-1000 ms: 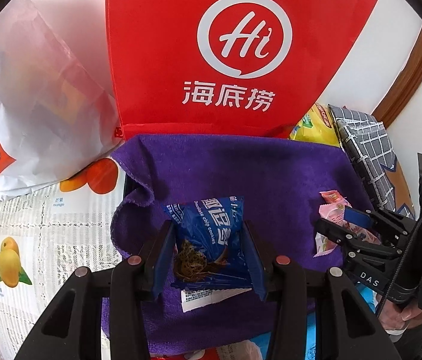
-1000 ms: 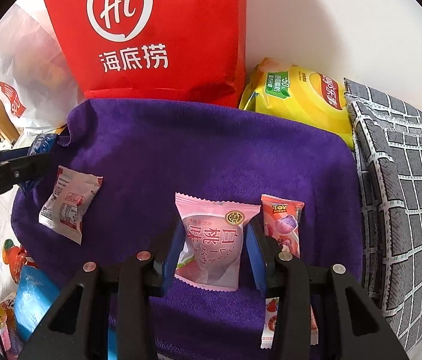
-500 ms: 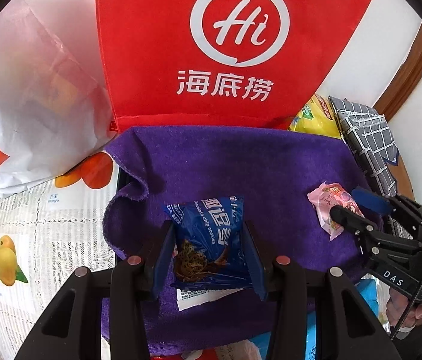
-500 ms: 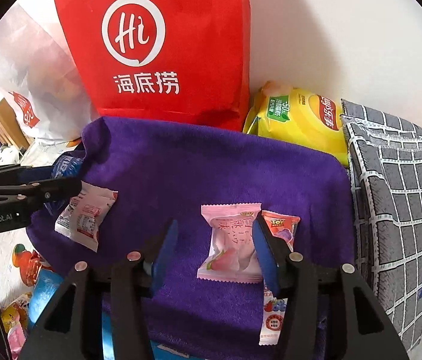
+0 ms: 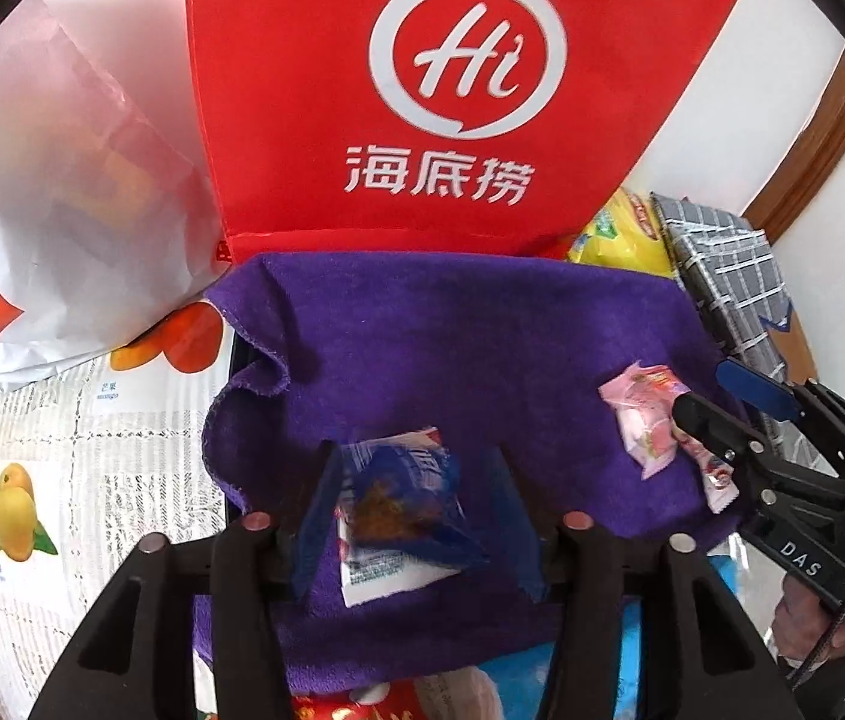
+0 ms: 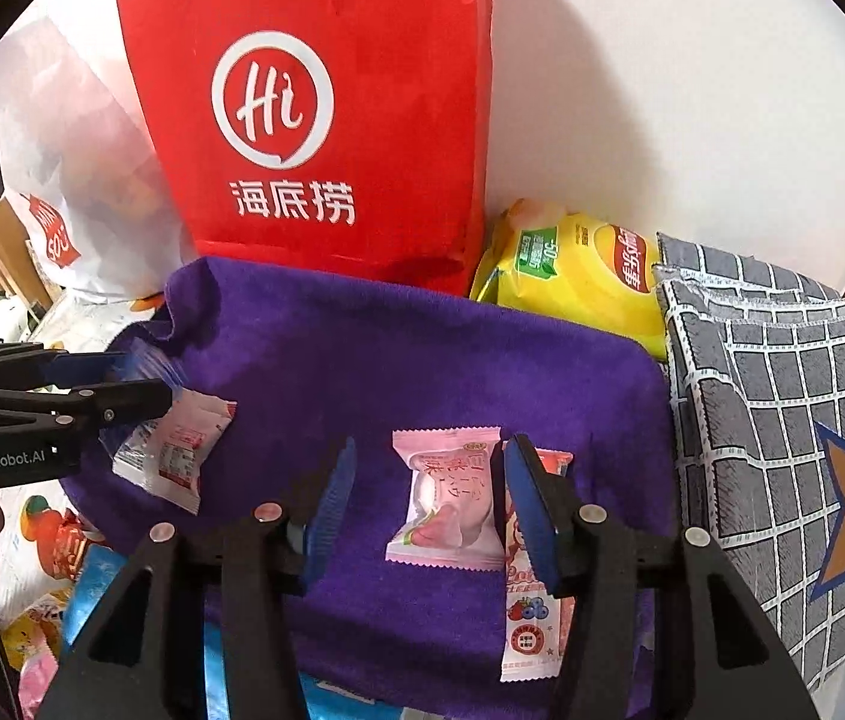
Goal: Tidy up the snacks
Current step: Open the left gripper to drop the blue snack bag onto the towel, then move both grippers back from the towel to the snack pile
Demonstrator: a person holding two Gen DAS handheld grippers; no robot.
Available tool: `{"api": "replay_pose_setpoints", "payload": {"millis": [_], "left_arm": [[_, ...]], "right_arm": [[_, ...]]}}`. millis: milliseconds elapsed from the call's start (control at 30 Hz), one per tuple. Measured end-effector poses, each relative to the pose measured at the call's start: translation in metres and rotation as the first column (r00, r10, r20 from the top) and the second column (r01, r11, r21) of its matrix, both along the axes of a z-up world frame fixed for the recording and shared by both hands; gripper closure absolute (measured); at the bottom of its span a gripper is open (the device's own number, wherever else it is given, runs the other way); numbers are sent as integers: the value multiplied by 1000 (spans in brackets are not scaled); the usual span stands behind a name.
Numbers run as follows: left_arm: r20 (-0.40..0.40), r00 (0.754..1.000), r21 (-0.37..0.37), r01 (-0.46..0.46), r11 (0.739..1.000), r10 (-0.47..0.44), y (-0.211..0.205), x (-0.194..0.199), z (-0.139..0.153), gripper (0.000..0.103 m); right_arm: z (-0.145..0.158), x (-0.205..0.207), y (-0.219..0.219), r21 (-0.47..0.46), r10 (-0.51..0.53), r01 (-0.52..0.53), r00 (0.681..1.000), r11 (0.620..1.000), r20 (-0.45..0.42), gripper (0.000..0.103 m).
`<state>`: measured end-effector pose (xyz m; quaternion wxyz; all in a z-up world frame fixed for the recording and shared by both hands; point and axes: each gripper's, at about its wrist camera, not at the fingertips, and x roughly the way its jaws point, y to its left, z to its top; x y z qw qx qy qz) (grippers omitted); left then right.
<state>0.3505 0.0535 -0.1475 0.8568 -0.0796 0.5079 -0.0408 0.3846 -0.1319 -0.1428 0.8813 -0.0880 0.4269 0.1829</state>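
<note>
A purple cloth (image 5: 452, 336) (image 6: 422, 348) is spread in front of a red Hi bag (image 5: 452, 90) (image 6: 314, 120). My left gripper (image 5: 416, 510) is open; a blue cookie packet (image 5: 404, 498) lies tilted between its fingers, over a white-backed packet (image 6: 173, 450). My right gripper (image 6: 428, 498) is open around a pink candy packet (image 6: 449, 504) (image 5: 641, 420) lying on the cloth. A Toy Story lollipop packet (image 6: 533, 594) lies just right of it, partly under the right finger.
A yellow chip bag (image 6: 578, 276) and a grey checked cloth with a star (image 6: 782, 420) are at the right. A white plastic bag (image 5: 32, 210) stands at the left on a fruit-print sheet (image 5: 62, 450). More snack packets (image 6: 74, 570) lie near the front edge.
Both grippers have opened and drawn back. The blue cookie packet has been let go and now lies tilted; the pink candy packet has been let go on the cloth.
</note>
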Motion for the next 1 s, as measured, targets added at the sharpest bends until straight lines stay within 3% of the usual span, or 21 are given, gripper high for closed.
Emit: {"api": "replay_pose_setpoints", "payload": {"millis": [133, 333, 600, 1000], "left_arm": [[47, 999, 9, 13, 1000, -14, -2, -12, 21, 41], [107, 994, 15, 29, 999, -31, -8, -28, 50, 41], [193, 979, 28, 67, 997, -71, -24, -72, 92, 41], [167, 986, 52, 1, 999, -10, -4, -156, 88, 41]], "right_arm": [[15, -10, -1, 5, -5, 5, 999, 1000, 40, 51], [31, -34, -11, 58, -58, 56, 998, 997, 34, 51], [39, -92, -24, 22, -107, 106, 994, 994, 32, 51], [36, -159, -33, 69, -119, 119, 993, 991, -5, 51]]}}
